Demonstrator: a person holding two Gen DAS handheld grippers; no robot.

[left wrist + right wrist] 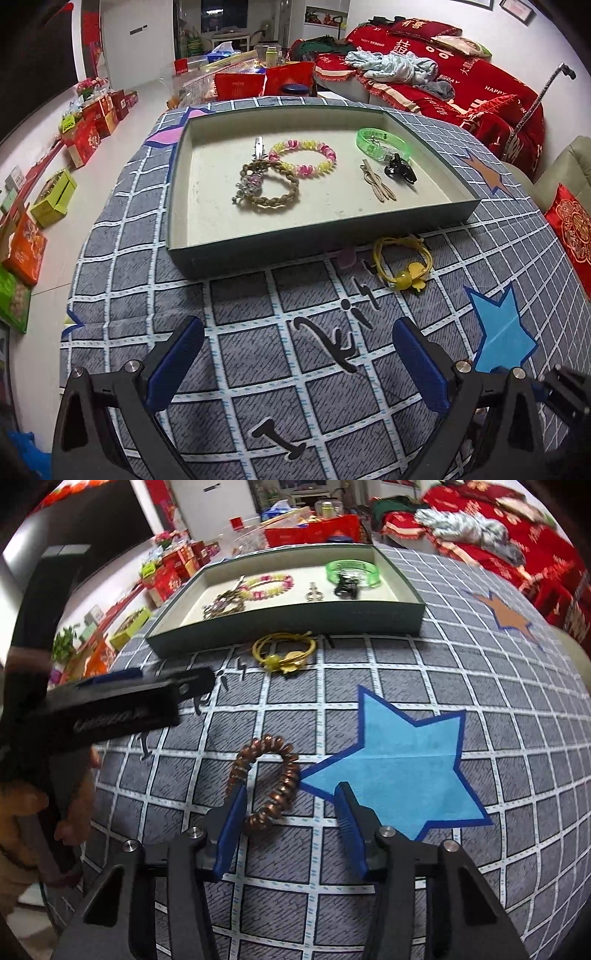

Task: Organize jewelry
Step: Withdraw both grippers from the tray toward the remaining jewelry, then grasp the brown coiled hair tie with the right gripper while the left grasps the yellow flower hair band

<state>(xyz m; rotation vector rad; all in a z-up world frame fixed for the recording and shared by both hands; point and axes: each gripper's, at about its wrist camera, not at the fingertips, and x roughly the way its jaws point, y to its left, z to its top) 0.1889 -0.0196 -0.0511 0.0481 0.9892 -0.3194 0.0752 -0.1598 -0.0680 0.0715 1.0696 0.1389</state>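
Note:
A shallow green tray (177,192) (295,616) on the checked cloth holds a pink-yellow bead bracelet (303,158), a braided band with a jewelled clip (267,186), a green bangle (384,142), a black clip (400,171) and a tan hairpin (378,182). A yellow hair tie with a flower (402,264) (284,653) lies on the cloth just in front of the tray. A brown spiral hair tie (266,779) lies between my right gripper's (291,799) open fingers, at the left pad. My left gripper (297,334) is open and empty over the cloth.
The left gripper and the hand holding it show at the left of the right wrist view (122,705). A red sofa (461,85) stands behind the table. Boxes (55,199) line the floor at the left. Blue star patches (402,764) mark the cloth.

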